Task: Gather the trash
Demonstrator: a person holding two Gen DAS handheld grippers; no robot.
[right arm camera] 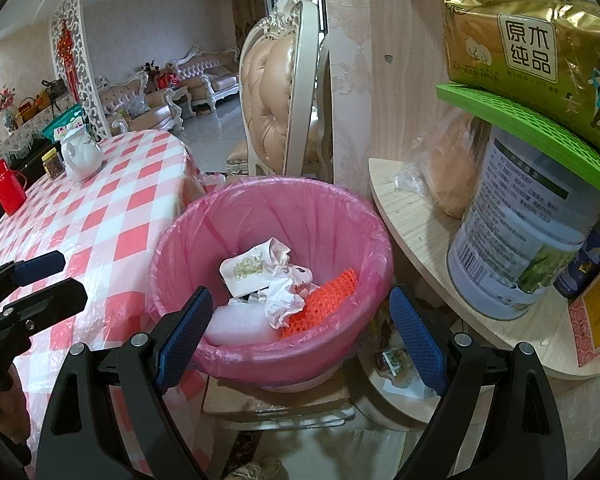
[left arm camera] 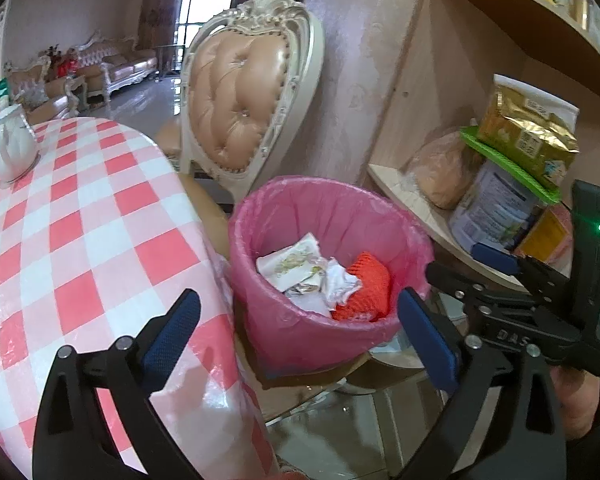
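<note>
A bin with a pink liner [left arm camera: 260, 216] [right arm camera: 312, 216] stands between the table and a shelf. Inside it lie a white printed carton [left arm camera: 292, 260] [right arm camera: 248, 272], crumpled white paper [left arm camera: 340, 284] [right arm camera: 284, 300] and an orange foam net [left arm camera: 364, 284] [right arm camera: 324, 300]. My left gripper [left arm camera: 300, 340] hovers open and empty at the bin's near rim, over the table edge; in the right wrist view it shows at the far left [right arm camera: 48, 280]. My right gripper [right arm camera: 300, 340] is also open and empty, its fingers straddling the near rim; in the left wrist view it [left arm camera: 472, 268] sits right of the bin.
A table with a red-and-white checked cloth [left arm camera: 80, 220] [right arm camera: 100, 220] carries a white jug [left arm camera: 12, 144] [right arm camera: 80, 156] and a red flask [right arm camera: 8, 188]. Behind the bin is a padded chair [left arm camera: 244, 100] [right arm camera: 276, 100]. A wooden shelf [right arm camera: 420, 240] at the right holds a tin [right arm camera: 520, 240] and packets.
</note>
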